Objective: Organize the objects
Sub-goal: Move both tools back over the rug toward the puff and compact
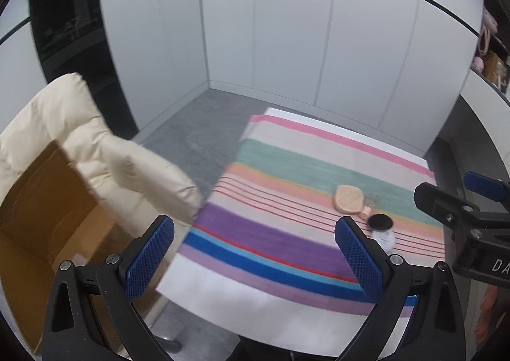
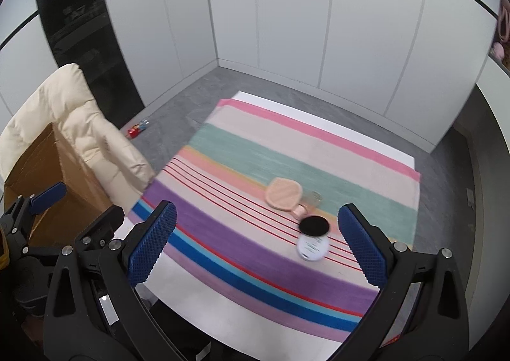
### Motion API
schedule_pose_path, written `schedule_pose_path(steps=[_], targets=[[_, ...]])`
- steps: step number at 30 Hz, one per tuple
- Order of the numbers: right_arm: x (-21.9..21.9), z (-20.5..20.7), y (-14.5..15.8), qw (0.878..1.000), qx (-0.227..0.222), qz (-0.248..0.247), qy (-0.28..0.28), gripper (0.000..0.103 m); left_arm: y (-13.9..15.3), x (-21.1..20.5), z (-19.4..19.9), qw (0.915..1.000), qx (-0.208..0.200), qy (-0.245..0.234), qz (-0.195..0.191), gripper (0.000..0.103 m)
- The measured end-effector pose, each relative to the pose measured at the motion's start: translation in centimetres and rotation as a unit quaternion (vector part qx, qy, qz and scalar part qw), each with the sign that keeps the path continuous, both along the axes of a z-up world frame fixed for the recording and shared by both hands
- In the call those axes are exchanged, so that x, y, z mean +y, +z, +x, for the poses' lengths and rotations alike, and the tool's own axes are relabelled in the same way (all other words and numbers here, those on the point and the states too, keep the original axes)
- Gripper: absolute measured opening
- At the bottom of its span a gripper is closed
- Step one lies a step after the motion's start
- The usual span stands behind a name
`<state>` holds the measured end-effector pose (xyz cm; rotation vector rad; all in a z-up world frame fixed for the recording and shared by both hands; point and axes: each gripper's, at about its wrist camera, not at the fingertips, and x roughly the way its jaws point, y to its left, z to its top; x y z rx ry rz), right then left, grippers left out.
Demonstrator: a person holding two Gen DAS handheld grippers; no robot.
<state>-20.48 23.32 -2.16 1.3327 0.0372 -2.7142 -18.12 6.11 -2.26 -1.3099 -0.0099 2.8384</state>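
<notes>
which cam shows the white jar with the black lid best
The right wrist view: the white jar lies in the open between the open fingers, its black lid and label showing. In the left wrist view, the jar sits smaller and is partly hidden behind a finger pad.

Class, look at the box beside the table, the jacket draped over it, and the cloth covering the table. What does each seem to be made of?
The box looks like plain brown corrugated cardboard, matte, with stiff flat flaps. The jacket appears to be padded cream synthetic fabric with a slight sheen and quilted puffs. The striped cloth seems to be woven textile, matte, its bands faintly streaked; the fibre is unclear.
</notes>
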Motion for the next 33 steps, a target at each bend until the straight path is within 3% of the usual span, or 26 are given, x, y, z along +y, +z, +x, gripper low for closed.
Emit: schedule_pose_path(steps=[8,17,24,29,33], targets=[[5.0,0.5,-1.6,0.999,-0.01,0.004,-0.043,0.103,-1.2,3.4,-1.8,0.9994,-0.014,-0.031,0.005,0.102],[9.4,1.1,-7.6,0.993,-0.063,-0.012,-0.096,0.103,-6.2,6.4,-3.3,0.9955,-0.072,-0.061,0.014,0.102],[10.6,0.8,-12.6,0.986,-0.11,-0.026,-0.119,0.103,-9.4,9.1,-3.5,0.9931,-0.078,-0.088,-0.008,0.102],[10.1,-0.5,-14.9,0.986,-0.127,0.007,-0.107,0.102,-12.3,9.0,-5.2,0.9913,-0.103,-0.082,0.007,0.101],[10.1,-1.7,-17.2,0.984,-0.145,-0.003,-0.1,0.099,-14.3,9.1,-6.3,0.9891,-0.111,-0.096,0.0,0.101]])
